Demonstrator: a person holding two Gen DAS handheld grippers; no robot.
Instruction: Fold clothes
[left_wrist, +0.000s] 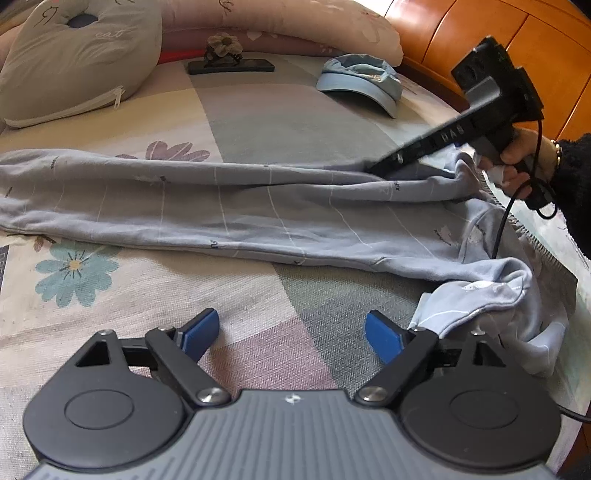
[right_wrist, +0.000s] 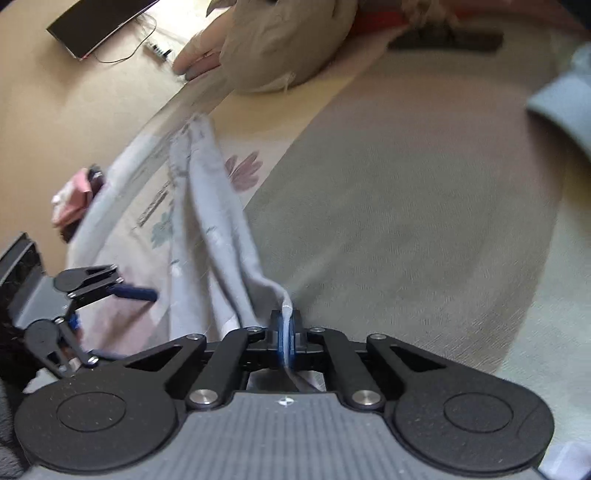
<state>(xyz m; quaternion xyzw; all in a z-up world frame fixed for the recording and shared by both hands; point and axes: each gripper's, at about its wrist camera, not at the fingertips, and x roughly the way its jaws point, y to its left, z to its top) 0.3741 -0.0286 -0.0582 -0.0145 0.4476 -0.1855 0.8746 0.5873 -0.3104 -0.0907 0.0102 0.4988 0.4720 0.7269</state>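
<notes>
My left gripper (left_wrist: 291, 338) sits at the bottom centre of its own view with the jaws spread wide and nothing between the blue pads (left_wrist: 201, 332), only the patchwork bedspread (left_wrist: 258, 122) below. The right-hand pad lies just beside a rumpled end of the pale blue-grey trousers (left_wrist: 229, 210); I cannot tell whether it touches the cloth.

The trousers stretch across the middle of that frame from the left edge to the right, laid flat along the bed, with the bunched waist end falling toward the lower right.

My right gripper (right_wrist: 286, 332) has its jaws pinched tight on a fold of the trousers' fabric, which rises as a thin ridge between the pads at the bottom centre of its view and runs away toward the upper left. In the left view the same gripper comes down from the upper right, its tip on the cloth, with a hand (left_wrist: 517, 162) in a dark sleeve around the handle.

At the top of the left view lie a grey pillow (left_wrist: 77, 62) at upper left, a dark flat object (left_wrist: 231, 66) with a small flower-shaped item on it, and a light blue cap (left_wrist: 360, 83) at upper right. The right view is blurred.
</notes>
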